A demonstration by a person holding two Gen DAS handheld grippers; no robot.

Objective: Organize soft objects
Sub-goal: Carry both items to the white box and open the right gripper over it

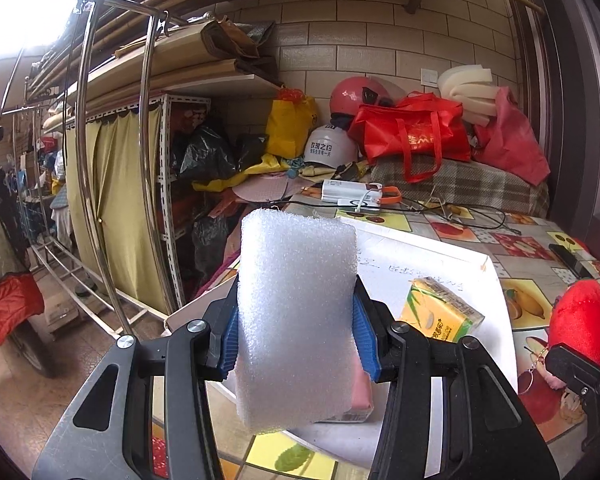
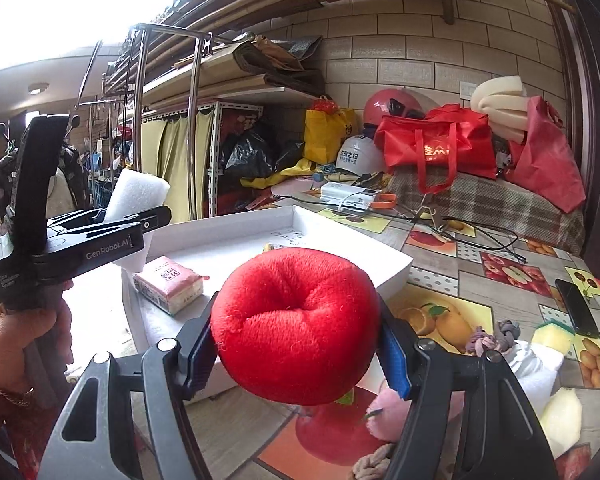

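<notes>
My left gripper (image 1: 296, 336) is shut on a white foam block (image 1: 296, 312) that stands upright between its blue pads, above the white shallow box (image 1: 440, 264). The same foam block (image 2: 136, 194) and the left gripper (image 2: 140, 220) show at the left of the right wrist view, held by a person's hand (image 2: 16, 344). My right gripper (image 2: 296, 344) is shut on a red plush ball (image 2: 296, 320), just in front of the white box (image 2: 260, 236). In the box lie a yellow tissue pack (image 1: 440, 314) and a pink tissue pack (image 2: 168, 282).
On the fruit-print tablecloth (image 2: 480, 280) lie a black phone (image 2: 578, 308), a yellow-green sponge (image 2: 552, 336), knotted rope toys (image 2: 492, 338), a pink plush (image 2: 388, 416), a power bank (image 2: 348, 196) and cables. Bags, helmets and foam pile up at the back; metal racks stand left.
</notes>
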